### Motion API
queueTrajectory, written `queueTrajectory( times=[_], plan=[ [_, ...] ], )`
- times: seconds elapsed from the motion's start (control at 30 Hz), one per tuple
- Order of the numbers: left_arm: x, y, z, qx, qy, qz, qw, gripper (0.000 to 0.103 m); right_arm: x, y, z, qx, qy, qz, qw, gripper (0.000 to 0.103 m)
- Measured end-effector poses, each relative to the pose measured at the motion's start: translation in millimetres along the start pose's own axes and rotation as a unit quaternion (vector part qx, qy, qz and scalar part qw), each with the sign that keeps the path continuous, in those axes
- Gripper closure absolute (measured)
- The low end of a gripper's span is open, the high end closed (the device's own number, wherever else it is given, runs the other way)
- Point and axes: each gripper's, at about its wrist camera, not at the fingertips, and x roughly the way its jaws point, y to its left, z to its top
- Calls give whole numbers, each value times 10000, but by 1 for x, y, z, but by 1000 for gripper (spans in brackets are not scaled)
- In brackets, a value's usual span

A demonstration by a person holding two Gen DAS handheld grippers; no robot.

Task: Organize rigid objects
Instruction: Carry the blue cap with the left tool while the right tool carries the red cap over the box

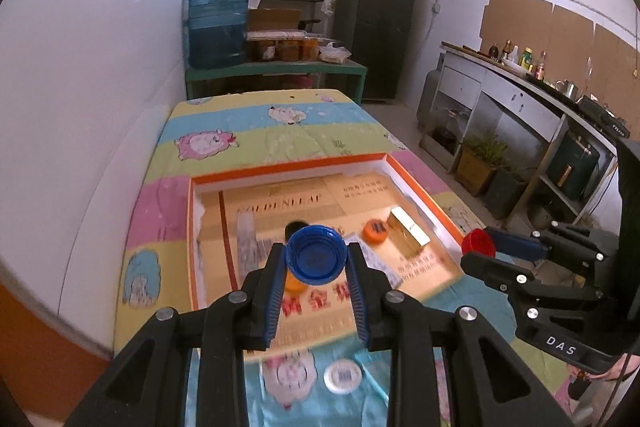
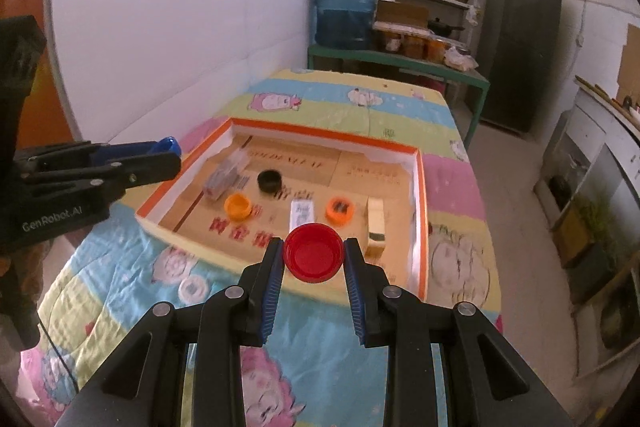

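Note:
My left gripper [image 1: 316, 259] is shut on a blue bottle cap [image 1: 316, 254], hollow side up, held above the near part of the orange-rimmed box [image 1: 280, 165]. My right gripper [image 2: 313, 258] is shut on a red bottle cap [image 2: 313, 257], also hollow side up, above the box's near wall [image 2: 224, 247]. Inside the box lie two orange caps [image 2: 237, 207] [image 2: 340, 209], a black cap [image 2: 268, 180], a gold box [image 2: 376, 227], a white packet [image 2: 302, 213] and a clear packet [image 2: 224, 179]. From the left wrist view the right gripper [image 1: 476, 247] shows at the right with the red cap [image 1: 478, 242].
A white cap [image 1: 343, 375] and a pale blue stick [image 1: 374, 375] lie on the cartoon-print cloth [image 1: 256, 123] in front of the box. Beyond the table stand a green bench with a water jug [image 1: 218, 23], shelves and a dark fridge [image 1: 378, 27]. A counter [image 1: 520, 87] runs along the right.

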Motion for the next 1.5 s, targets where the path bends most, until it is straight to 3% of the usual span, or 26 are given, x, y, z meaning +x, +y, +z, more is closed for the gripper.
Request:
queueTrajectory(
  times=[0.23,0.7,1.1,1.5],
  plan=[
    [40,3,26,165,217,-2,9996,73,28,-16,33,-146,10,0,9999,73],
    [107,11,60,190,640,-52,9978,73,89,-31,69,-385,248,151,9988,73],
    [152,23,70,88,996,-36,9950,73,148,-51,79,-56,675,183,9975,73],
    [189,31,66,21,1373,82,9905,73,179,-63,77,86,1005,74,9949,73]
  ],
)
